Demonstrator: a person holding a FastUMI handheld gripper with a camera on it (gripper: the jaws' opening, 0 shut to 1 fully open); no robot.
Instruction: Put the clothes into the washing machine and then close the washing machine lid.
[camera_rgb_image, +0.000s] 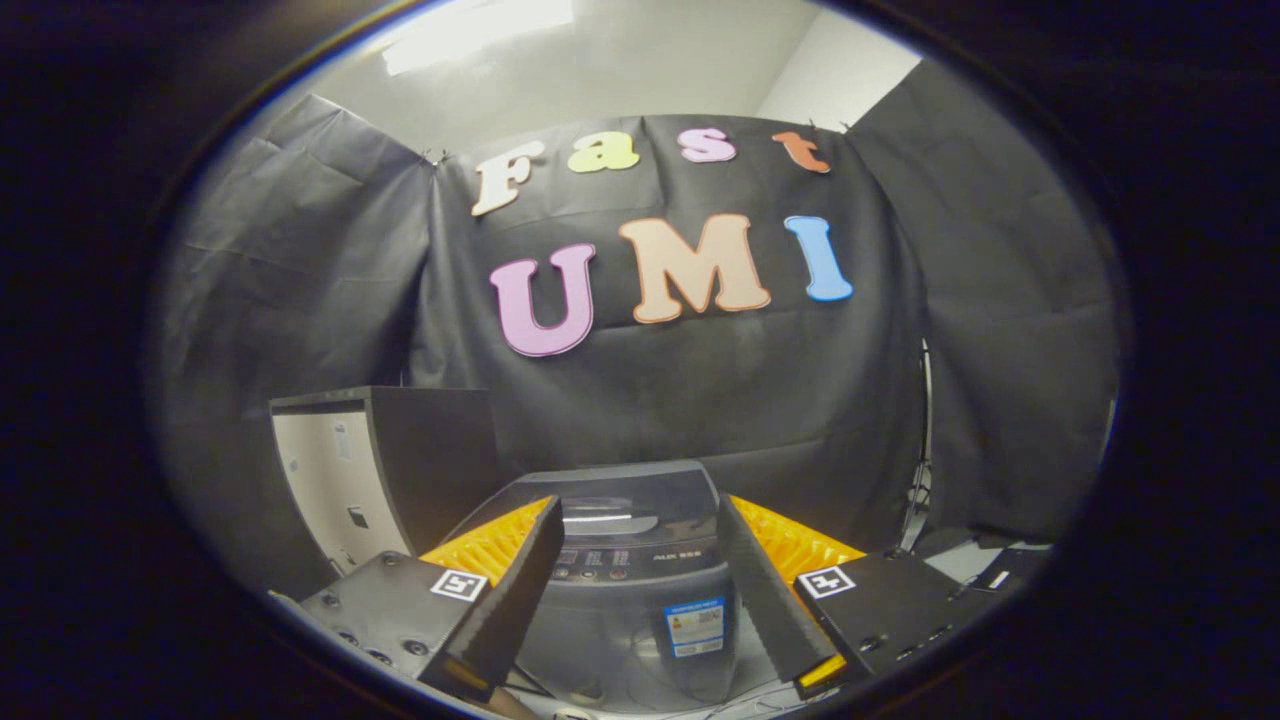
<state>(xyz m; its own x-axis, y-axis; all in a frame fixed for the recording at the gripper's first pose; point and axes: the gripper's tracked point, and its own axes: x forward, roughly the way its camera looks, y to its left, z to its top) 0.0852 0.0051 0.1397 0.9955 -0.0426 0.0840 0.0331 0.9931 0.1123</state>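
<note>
A grey top-loading washing machine (630, 560) stands straight ahead of me, beyond and between my two fingers. Its dark glass lid (610, 505) lies flat and shut on top, with a row of control buttons at the front edge and a sticker on the front panel. My gripper (630, 590) is open, fingers spread wide apart, with nothing held between them. It hangs in the air in front of the machine, a little above the top. I see no clothes.
A dark cabinet with a pale side panel (370, 470) stands to the left of the washer. A thin stand or pole (920, 480) rises at the right against the black cloth wall, with flat items on the floor near it.
</note>
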